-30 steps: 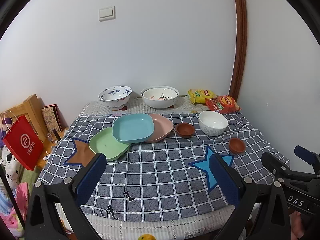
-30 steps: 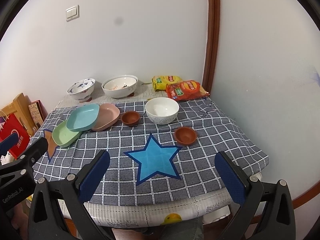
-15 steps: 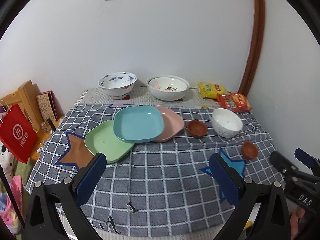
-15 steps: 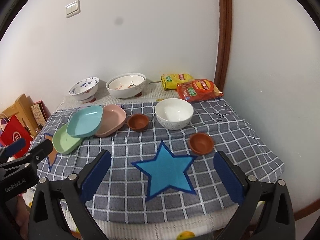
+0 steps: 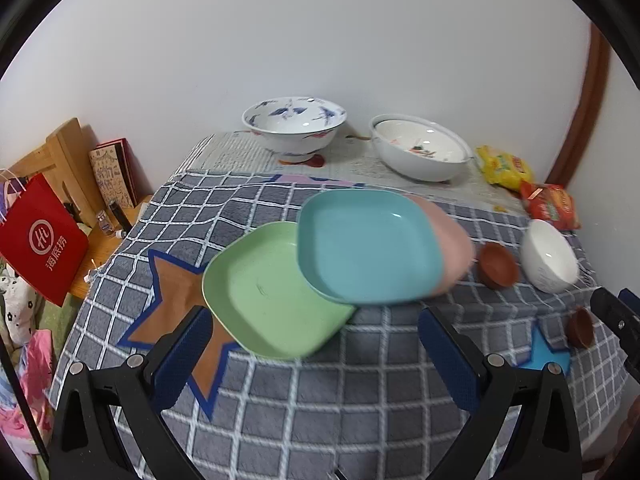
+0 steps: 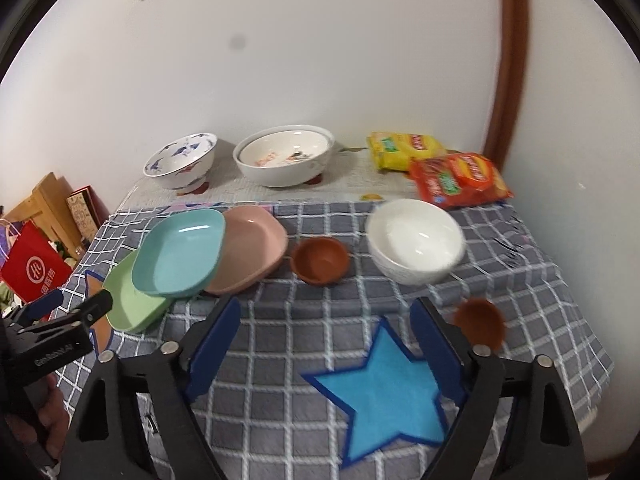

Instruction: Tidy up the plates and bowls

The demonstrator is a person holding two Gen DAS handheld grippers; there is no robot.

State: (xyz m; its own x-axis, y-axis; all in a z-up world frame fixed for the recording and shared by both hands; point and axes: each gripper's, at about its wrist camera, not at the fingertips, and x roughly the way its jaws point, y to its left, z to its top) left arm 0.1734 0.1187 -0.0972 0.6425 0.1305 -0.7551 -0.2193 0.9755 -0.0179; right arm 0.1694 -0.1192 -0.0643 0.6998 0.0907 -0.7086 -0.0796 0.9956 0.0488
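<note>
While both grippers hang above the checked cloth, holding nothing:
Left gripper [image 5: 316, 354]: fingers spread wide, just short of the green plate [image 5: 268, 292].
Right gripper [image 6: 326, 340]: fingers spread wide, over the blue star [image 6: 384, 396].
Plates: three, overlapping; blue plate [image 5: 368, 246] on top, pink plate [image 6: 250, 254] beneath it.
Small brown bowls: two [image 6: 320, 260] [image 6: 480, 322].
White bowl [image 6: 416, 242]: one, mid-table.
Patterned bowls: two [image 5: 294, 126] [image 5: 420, 148], at the wall.
Snack bags: two [image 6: 460, 180] [image 6: 404, 148].

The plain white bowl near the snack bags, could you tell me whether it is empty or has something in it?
Empty: the right wrist view looks into the white bowl and shows only bare, glossy white inside, though motion blur softens it.
</note>
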